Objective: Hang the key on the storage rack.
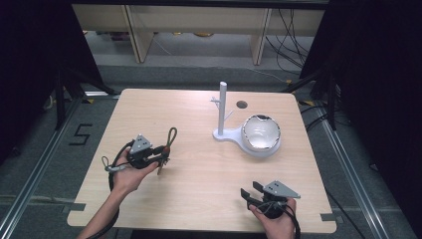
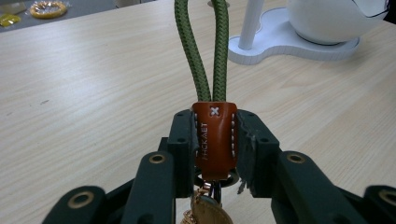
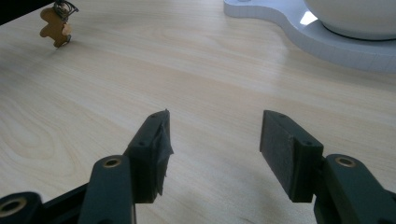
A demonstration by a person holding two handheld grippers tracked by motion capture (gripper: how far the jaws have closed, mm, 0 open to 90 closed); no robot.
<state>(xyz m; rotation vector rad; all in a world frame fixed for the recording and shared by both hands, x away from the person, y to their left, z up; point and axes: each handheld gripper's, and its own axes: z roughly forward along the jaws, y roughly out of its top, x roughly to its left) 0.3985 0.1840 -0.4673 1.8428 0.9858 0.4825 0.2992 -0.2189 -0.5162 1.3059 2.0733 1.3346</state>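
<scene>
One table [image 1: 199,199], two grippers at 8 [image 1: 158,158] and 5 o'clock [image 1: 247,193], one keychain [image 2: 214,135], one stand [image 1: 222,112], one bowl [image 1: 261,132].

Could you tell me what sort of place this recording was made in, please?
Probably a lab data-collection station: a bare wooden table on a metal frame, a floor marking "5" beside it, loose cables and shelving behind, and dark curtains at the sides.
</scene>
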